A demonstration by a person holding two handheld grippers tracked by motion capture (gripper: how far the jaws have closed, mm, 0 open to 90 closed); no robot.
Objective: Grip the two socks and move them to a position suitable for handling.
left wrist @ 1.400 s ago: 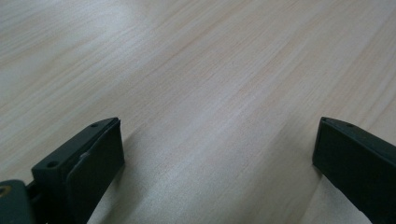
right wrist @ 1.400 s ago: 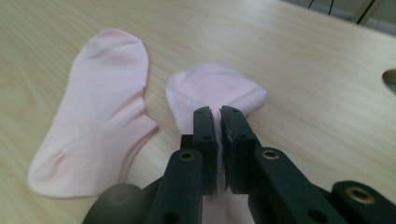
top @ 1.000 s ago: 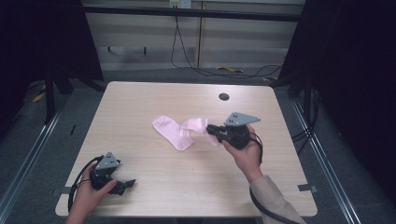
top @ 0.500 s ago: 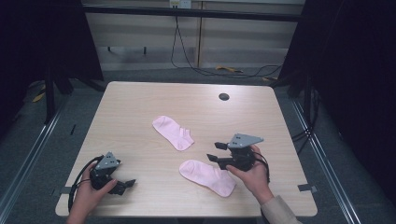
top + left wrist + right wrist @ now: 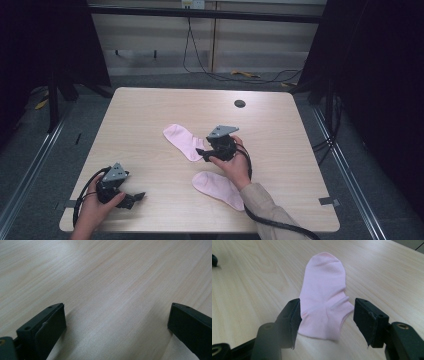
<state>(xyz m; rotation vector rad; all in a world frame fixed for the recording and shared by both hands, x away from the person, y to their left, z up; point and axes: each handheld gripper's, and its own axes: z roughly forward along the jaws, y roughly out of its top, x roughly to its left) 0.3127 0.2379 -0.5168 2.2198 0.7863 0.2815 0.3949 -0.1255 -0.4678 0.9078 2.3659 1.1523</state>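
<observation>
Pale wood grain covers the table [image 5: 150, 115], which stands on a grey floor with dark curtains at both sides and cables along the back wall. From the high view, two pink socks lie flat on it: the far sock [image 5: 183, 140] near the middle, the near sock [image 5: 219, 188] closer to the person's edge, well apart from each other. The right gripper [image 5: 204, 154] sits between them, held in the right hand [image 5: 234, 165], its tips pointing at the near end of the far sock. The left gripper [image 5: 135, 197] rests low near the front left corner in the left hand [image 5: 95, 212], away from both socks. A small dark hole [image 5: 240, 103] marks the far side of the table.

From the left gripper view, the left gripper [image 5: 116, 322] has its jaws wide apart, with bare table between them.

From the right gripper view, the right gripper [image 5: 327, 317] has just been opening; its jaws stand apart on either side of the far sock's [image 5: 324, 297] near end. The left pad looks just beside the cloth's edge, the right pad clear of it, and the sock lies flat on the table, stretching away from the gripper.
</observation>
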